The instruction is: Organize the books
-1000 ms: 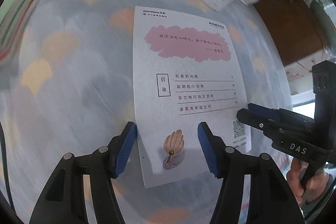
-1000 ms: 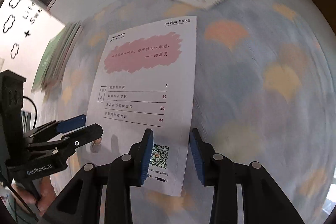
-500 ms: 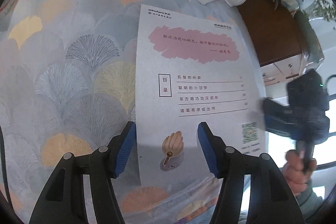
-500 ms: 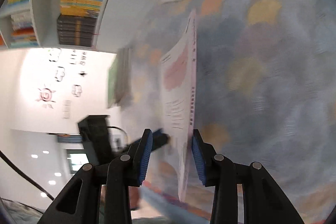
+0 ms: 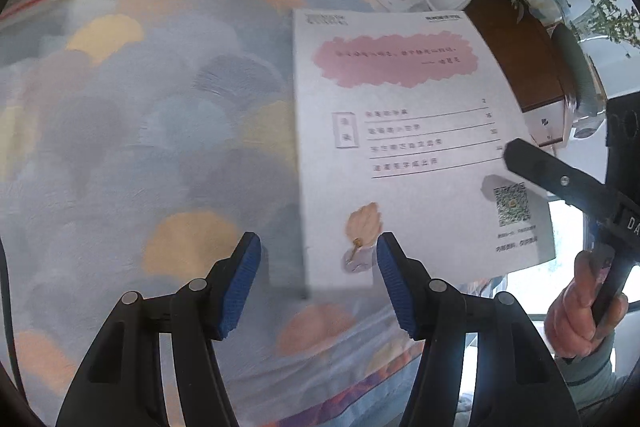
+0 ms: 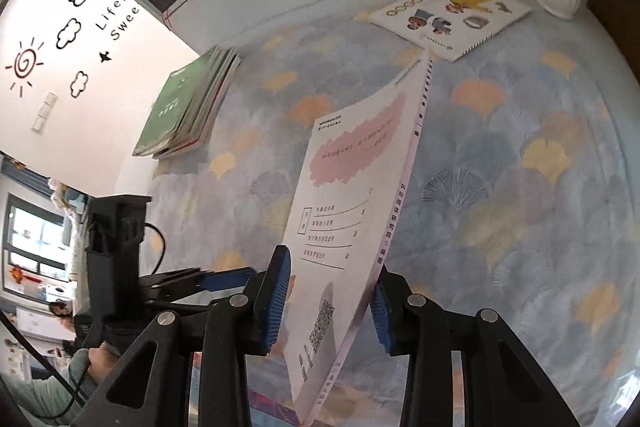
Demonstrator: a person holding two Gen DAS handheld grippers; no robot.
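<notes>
Lifted off bed, white book (image 6: pixel 352 211), R gripper (image 6: pixel 328 303) clamping it

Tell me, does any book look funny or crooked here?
Yes. The white book is tipped up on its edge above the patterned tablecloth, pinched by the right hand-held gripper, while the picture book and the green-topped stack lie flat. The left hand-held gripper is open and holds nothing.

Right tongs (image 6: pixel 330 295) point steeply downward, blue pads clamped on a thin white booklet (image 6: pixel 352 211). Left tongs (image 5: pixel 318 281) angle downward too, jaws parted and empty. A hand (image 5: pixel 580 311) grips the right handle.
</notes>
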